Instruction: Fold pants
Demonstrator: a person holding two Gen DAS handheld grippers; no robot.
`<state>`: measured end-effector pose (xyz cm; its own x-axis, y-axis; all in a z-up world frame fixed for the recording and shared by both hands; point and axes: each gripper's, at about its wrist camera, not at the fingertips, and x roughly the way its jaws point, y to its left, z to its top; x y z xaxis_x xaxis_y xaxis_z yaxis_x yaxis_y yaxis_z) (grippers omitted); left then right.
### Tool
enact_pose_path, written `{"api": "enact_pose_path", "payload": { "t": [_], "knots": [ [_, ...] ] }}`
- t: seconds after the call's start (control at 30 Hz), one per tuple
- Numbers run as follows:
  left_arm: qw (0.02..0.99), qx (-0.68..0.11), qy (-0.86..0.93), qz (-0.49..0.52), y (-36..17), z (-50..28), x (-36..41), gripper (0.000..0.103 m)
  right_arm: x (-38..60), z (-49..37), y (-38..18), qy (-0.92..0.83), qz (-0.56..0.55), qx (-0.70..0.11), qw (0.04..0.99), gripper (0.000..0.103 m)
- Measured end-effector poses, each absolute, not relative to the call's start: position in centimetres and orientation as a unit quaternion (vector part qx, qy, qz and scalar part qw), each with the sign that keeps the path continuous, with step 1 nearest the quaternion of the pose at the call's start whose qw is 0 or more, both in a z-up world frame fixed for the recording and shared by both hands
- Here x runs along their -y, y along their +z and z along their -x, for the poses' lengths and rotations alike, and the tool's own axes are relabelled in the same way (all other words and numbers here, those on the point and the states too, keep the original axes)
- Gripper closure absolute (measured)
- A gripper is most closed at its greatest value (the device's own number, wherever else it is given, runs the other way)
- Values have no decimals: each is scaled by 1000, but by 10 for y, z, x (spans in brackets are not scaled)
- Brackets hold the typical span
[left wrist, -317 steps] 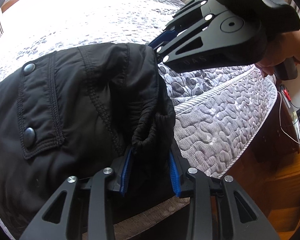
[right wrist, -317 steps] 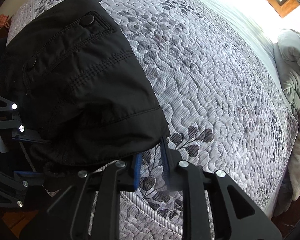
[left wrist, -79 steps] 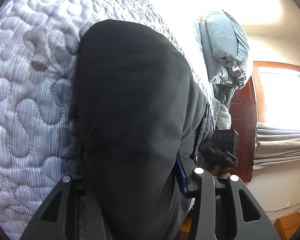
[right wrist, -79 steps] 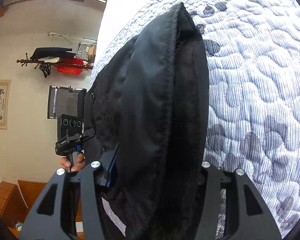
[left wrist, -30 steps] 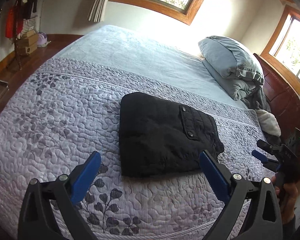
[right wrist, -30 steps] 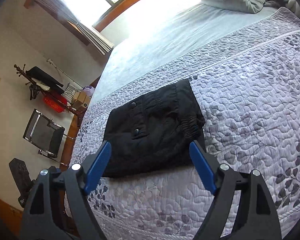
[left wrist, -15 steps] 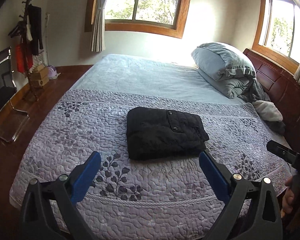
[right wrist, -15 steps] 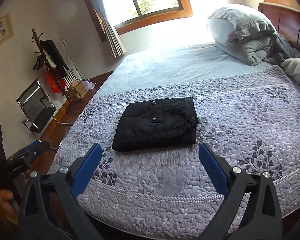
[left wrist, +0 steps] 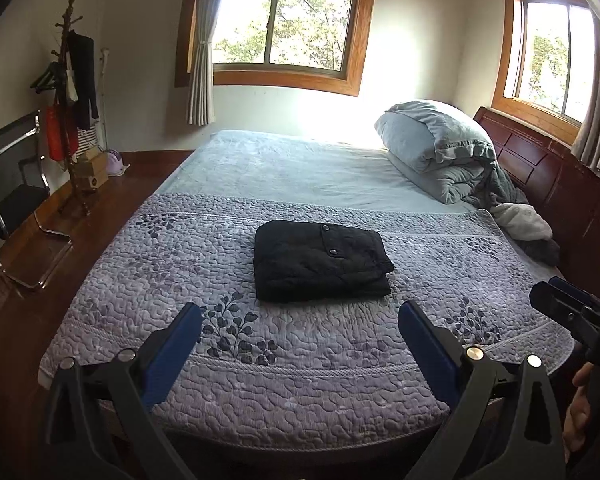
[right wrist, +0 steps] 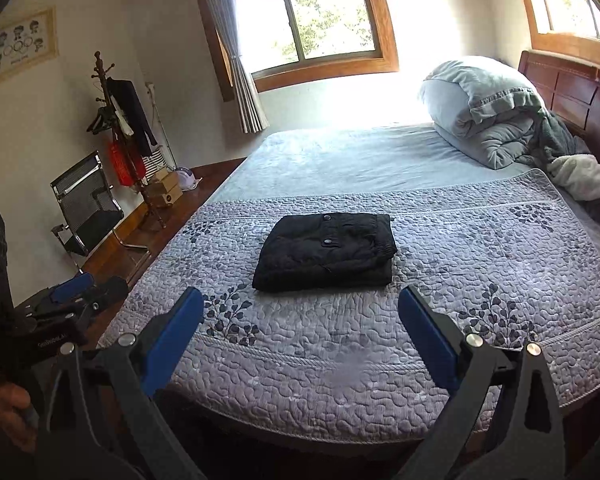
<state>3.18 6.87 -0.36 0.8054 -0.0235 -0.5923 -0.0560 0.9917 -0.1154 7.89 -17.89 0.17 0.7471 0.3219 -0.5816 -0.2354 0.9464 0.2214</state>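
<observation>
The black pants lie folded into a compact rectangle on the grey quilted bedspread, snap pocket facing up; they also show in the right wrist view. My left gripper is open and empty, held back from the bed's near edge, well short of the pants. My right gripper is open and empty at about the same distance. The right gripper shows at the right edge of the left wrist view. The left gripper shows at the left edge of the right wrist view.
A folded grey duvet and pillows lie by the wooden headboard. A coat rack and a black chair stand on the wooden floor left of the bed. Windows are on the far wall.
Both grippers have let go of the pants, opened wide and pulled back from the bed. The folded pants now lie alone and look smaller than half a second ago.
</observation>
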Motion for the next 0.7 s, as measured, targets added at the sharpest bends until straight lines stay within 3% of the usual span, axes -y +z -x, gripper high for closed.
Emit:
{"api": "enact_pose_path", "payload": {
  "t": [0.7],
  "knots": [
    [956, -287, 24, 55, 8, 37, -59, 4, 165, -17, -1, 148, -24, -304, 941, 5]
  ]
}}
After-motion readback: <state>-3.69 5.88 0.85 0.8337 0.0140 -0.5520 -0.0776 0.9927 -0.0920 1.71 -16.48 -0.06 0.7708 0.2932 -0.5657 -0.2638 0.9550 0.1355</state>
